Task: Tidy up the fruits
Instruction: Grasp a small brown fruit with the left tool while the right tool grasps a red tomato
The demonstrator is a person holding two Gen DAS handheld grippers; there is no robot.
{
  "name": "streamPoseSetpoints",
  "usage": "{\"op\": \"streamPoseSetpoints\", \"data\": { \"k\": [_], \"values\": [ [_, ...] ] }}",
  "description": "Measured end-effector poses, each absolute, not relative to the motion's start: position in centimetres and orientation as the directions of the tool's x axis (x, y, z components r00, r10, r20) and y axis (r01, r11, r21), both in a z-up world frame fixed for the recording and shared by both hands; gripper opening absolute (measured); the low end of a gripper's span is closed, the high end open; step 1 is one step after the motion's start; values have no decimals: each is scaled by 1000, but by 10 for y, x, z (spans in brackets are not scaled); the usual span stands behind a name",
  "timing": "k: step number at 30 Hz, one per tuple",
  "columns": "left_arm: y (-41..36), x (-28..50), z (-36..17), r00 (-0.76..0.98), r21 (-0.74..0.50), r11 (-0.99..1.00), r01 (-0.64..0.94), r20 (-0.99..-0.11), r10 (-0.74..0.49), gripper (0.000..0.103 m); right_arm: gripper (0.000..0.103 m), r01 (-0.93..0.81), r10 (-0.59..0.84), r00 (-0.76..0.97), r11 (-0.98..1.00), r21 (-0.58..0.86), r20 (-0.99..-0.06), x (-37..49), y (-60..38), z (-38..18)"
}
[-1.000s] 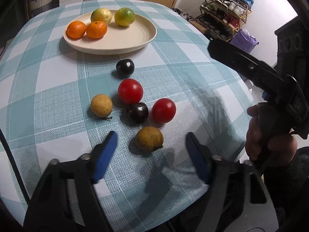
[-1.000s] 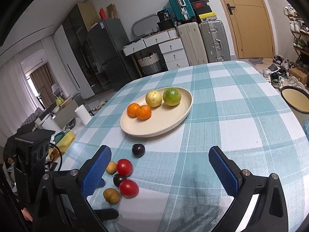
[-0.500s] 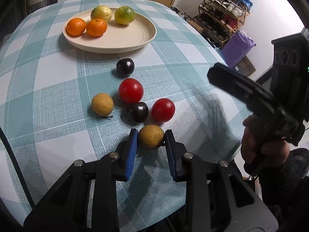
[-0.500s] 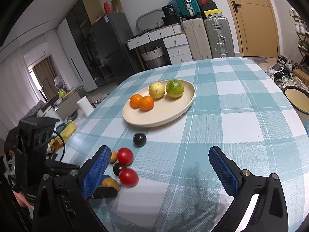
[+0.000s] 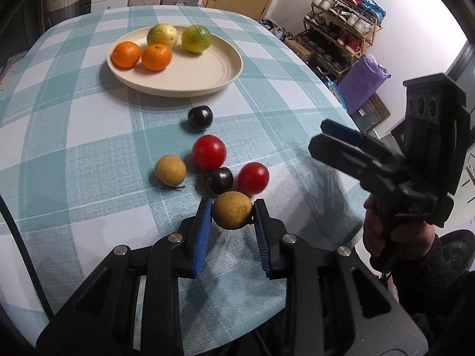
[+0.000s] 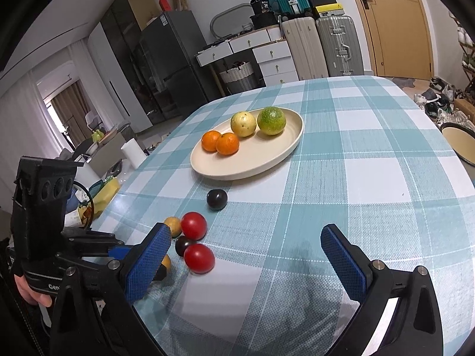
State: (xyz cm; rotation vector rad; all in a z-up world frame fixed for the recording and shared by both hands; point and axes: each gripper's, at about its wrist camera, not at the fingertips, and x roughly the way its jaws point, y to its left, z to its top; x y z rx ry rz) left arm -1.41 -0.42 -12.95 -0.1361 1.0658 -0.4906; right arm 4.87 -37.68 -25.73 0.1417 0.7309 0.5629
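My left gripper (image 5: 232, 211) is shut on a tan round fruit (image 5: 232, 210), its blue pads pressing both sides just above the checked tablecloth. Ahead lie two red tomatoes (image 5: 208, 152) (image 5: 253, 178), a dark plum (image 5: 218, 180), another tan fruit (image 5: 170, 170) and a second dark plum (image 5: 200, 116). A cream plate (image 5: 207, 71) holds two oranges (image 5: 126, 54), a yellow fruit (image 5: 162, 35) and a green citrus (image 5: 196, 38). My right gripper (image 6: 245, 253) hangs open over bare cloth, right of the fruit cluster (image 6: 199, 257); the left gripper (image 6: 118, 250) is partly hidden behind its left finger.
The table edge (image 5: 335, 112) curves away on the right, with a shoe rack (image 5: 344, 38) and purple bag (image 5: 363, 83) beyond. A hand holds the right gripper's body (image 5: 415, 178). A round stool (image 6: 458, 142) stands off the table's far right; suitcases and drawers line the back wall.
My left gripper went from wide open to shut on the tan fruit. It now holds the fruit slightly raised. The right gripper stayed open and barely moved.
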Motion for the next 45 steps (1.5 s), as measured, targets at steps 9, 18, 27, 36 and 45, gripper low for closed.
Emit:
{"op": "streamPoseSetpoints", "data": {
  "k": [9,18,27,36,45],
  "values": [
    [15,-12,-122,428,-333,902,274,-798,-424,26,103,-485,552,573,824,293,-606,41,-365,-260],
    [29,-13,-121,449,-342,908,242,-790,-417,26,101,-539,565,533,801,262,-630,34,-346,-266],
    [38,-12,-123,453,-351,910,220,-790,-414,26,89,-574,581,494,777,260,-647,31,-332,-272],
    [41,-10,-128,447,-364,909,202,-792,-416,26,51,-597,576,448,762,251,-684,35,-318,-283],
    [43,-5,-127,452,-362,912,192,-792,-410,26,27,-571,595,433,762,304,-677,42,-322,-290]
  ]
}}
